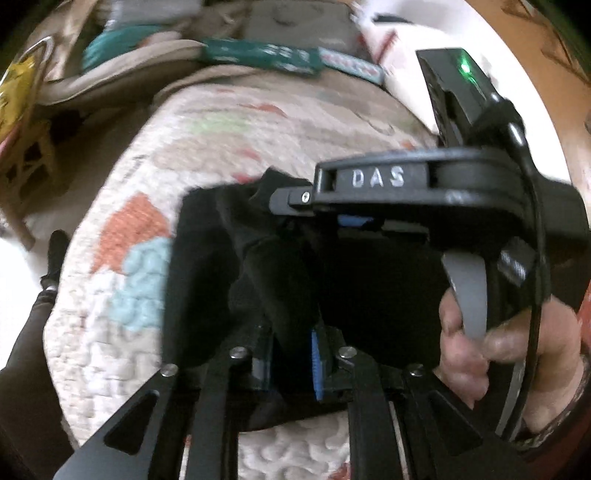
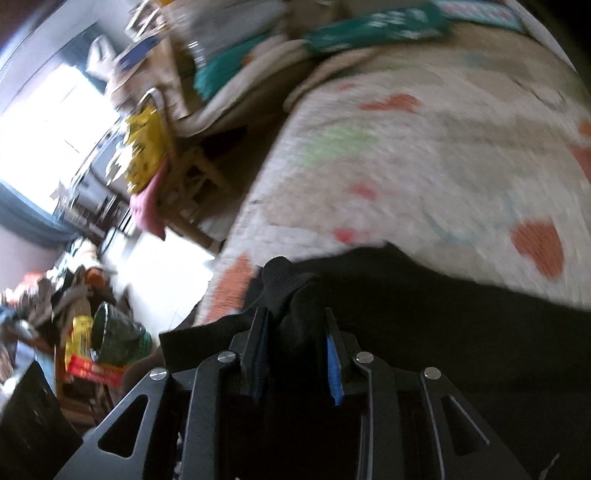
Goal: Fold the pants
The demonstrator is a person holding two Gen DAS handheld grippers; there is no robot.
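The black pants [image 1: 207, 258] lie bunched on a quilted bedspread [image 1: 221, 140] with orange and teal patches. My left gripper [image 1: 290, 347] points down at them, its blue pads shut on a raised fold of the black fabric. Just beyond, my right gripper [image 1: 286, 201] comes in from the right, and its tip pinches another bunch of the same cloth. In the right wrist view the right gripper [image 2: 295, 343] has a thick ridge of the pants [image 2: 424, 295] between its pads, near the edge of the bedspread [image 2: 424, 147].
A hand [image 1: 465, 350] squeezes the right gripper's grey trigger. Folded cloths [image 2: 369, 26] are stacked at the bed's far end. A wooden stool with a yellow bag [image 2: 144, 147] stands left of the bed, with floor clutter [image 2: 92, 325] below. A dark-trousered leg [image 1: 33, 314] stands by the bed.
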